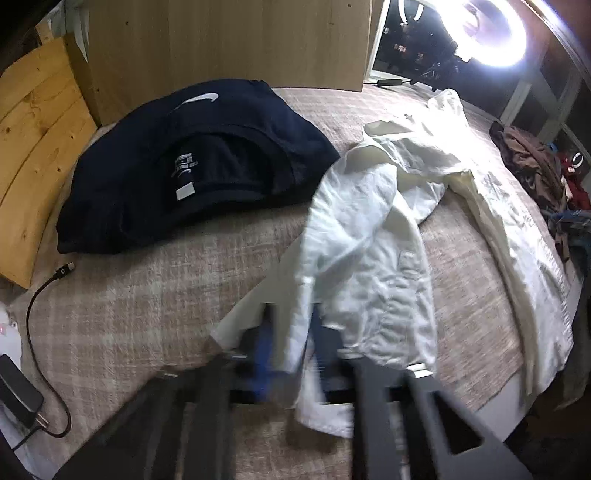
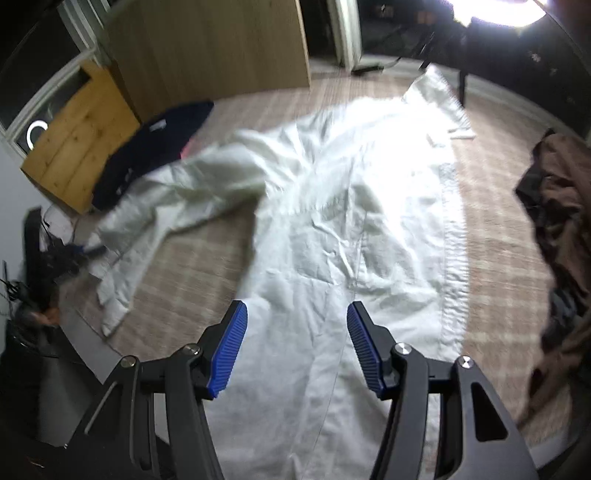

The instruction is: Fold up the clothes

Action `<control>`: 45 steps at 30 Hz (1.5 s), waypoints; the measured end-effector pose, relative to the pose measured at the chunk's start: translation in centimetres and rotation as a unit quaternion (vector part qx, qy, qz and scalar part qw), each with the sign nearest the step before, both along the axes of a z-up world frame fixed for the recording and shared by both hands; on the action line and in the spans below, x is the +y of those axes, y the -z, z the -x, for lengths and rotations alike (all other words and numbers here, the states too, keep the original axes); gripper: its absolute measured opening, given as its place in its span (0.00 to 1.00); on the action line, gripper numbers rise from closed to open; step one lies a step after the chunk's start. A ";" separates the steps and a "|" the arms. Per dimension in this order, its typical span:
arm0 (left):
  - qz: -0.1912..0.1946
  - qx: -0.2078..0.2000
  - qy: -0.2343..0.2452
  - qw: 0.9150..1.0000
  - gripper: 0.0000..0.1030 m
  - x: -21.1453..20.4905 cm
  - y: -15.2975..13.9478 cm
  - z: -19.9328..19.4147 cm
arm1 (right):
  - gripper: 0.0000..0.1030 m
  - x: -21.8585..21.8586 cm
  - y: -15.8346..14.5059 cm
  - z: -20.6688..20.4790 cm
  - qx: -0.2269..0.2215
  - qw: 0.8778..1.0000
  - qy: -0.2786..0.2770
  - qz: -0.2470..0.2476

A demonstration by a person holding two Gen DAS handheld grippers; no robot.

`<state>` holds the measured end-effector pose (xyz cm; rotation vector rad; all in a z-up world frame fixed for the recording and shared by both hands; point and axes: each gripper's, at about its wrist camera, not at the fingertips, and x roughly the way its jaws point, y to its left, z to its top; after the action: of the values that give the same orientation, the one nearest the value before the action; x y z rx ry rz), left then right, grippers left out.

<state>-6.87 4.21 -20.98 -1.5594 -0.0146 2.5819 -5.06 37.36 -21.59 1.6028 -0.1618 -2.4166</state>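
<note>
Gripping a fold of a white shirt (image 1: 369, 229), the left gripper (image 1: 291, 332) has its blue-padded fingers closed on the cloth, which drapes over and between them and blurs in the left wrist view. The shirt lies spread and rumpled across a checked beige blanket (image 1: 129, 295) that covers the work surface, its far end reaching toward a glaring ring light (image 1: 491, 33) at the upper right. In the right wrist view the right gripper (image 2: 295, 347) hangs over the broad lower part of the same shirt (image 2: 332, 221) with its jaws spread wide and nothing between the blue pads (image 2: 231, 350); whether the pads touch the fabric beneath cannot be told. A folded navy T-shirt (image 1: 192, 162) with a white logo rests on the blanket to the left of the white shirt, just beside one of its sleeves, in front of a tall wooden panel (image 1: 229, 40) and a lighter pine board (image 1: 40, 122). A black cable (image 1: 40, 306) trails over the blanket's left edge toward a dark charger (image 1: 18, 395). At the right edge a heap of brown and red clothes (image 1: 535, 166) sits apart from the shirt.
</note>
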 end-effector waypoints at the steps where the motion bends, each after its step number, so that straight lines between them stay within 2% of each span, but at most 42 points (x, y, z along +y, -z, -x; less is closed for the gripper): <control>1: 0.005 -0.002 0.000 1.000 0.08 0.2 -0.4 0.2 | 0.54 0.2 0.8 0.5 -0.007 1.000 -0.006 0.006; 4: 0.051 0.010 0.011 0.999 0.06 1.5 -2.5 0.5 | 0.54 1.0 2.3 1.7 -0.016 1.000 -0.021 0.011; 6: 0.067 0.023 0.028 0.997 0.06 2.6 -4.5 -0.1 | 0.54 1.6 2.6 2.2 -0.016 0.999 -0.031 0.019; 8: 0.092 0.043 0.052 0.993 0.06 4.5 -6.8 -1.6 | 0.54 2.3 3.0 2.6 -0.017 0.999 -0.038 0.026; 11: 0.108 0.059 0.109 0.986 0.09 8.3 -8.4 -5.4 | 0.54 3.1 3.4 3.3 -0.024 0.998 -0.051 0.033; 12: 0.096 0.040 0.130 0.986 0.22 9.6 -7.9 -6.7 | 0.54 3.2 3.4 3.5 -0.026 0.998 -0.057 0.028; 13: 0.074 0.006 0.152 0.986 0.41 10.8 -6.8 -7.9 | 0.54 3.1 3.4 3.7 -0.025 0.997 -0.064 0.022; 14: 0.052 -0.028 0.174 0.983 0.43 12.1 -5.7 -9.0 | 0.54 2.9 3.2 3.9 -0.021 0.997 -0.072 0.015; 15: 0.055 -0.049 0.187 0.980 0.42 13.1 -4.6 -10.1 | 0.54 2.6 2.9 4.1 -0.016 0.997 -0.081 0.010; 16: 0.075 -0.062 0.194 0.976 0.42 14.0 -3.5 -11.0 | 0.54 2.1 2.6 4.4 -0.010 0.996 -0.090 0.008; 17: 0.084 -0.071 0.194 0.975 0.42 14.4 -2.8 -11.6 | 0.54 1.3 2.1 4.6 -0.004 0.995 -0.103 0.011; 20: 0.042 -0.097 0.125 0.986 0.42 12.2 -2.3 -11.4 | 0.54 -2.3 0.5 5.1 0.008 0.988 -0.152 0.036; 22: 0.033 -0.095 0.077 0.992 0.42 10.1 -2.6 -11.0 | 0.54 -5.9 -0.2 5.0 0.006 0.979 -0.193 0.063; 24: 0.041 -0.085 0.034 0.995 0.42 7.6 -2.9 -10.5 | 0.54 -9.3 -0.2 4.6 -0.006 0.969 -0.226 0.096; 28: 0.031 -0.068 -0.030 0.997 0.42 2.9 -2.6 -9.4 | 0.54 -15.4 1.5 3.7 -0.031 0.960 -0.251 0.123; 31: 0.022 -0.067 -0.031 0.997 0.44 1.0 -1.8 -7.9 | 0.54 -18.2 2.8 3.6 -0.043 0.960 -0.246 0.124; 35: 0.016 -0.079 -0.003 0.997 0.45 0.4 -0.1 -5.3 | 0.54 -19.5 4.2 3.8 -0.051 0.968 -0.229 0.090; 39: 0.013 -0.091 0.026 0.995 0.45 0.0 1.6 -2.8 | 0.54 -18.8 4.8 4.3 -0.054 0.976 -0.198 0.077; 45: 0.018 -0.093 0.061 0.994 0.42 1.3 2.2 -2.2 | 0.54 -14.8 3.9 4.0 -0.034 0.986 -0.148 0.072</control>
<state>-4.64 5.47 -23.19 -1.7509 0.1072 2.3494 -9.10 22.51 -25.53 1.5243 -0.0994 -2.0798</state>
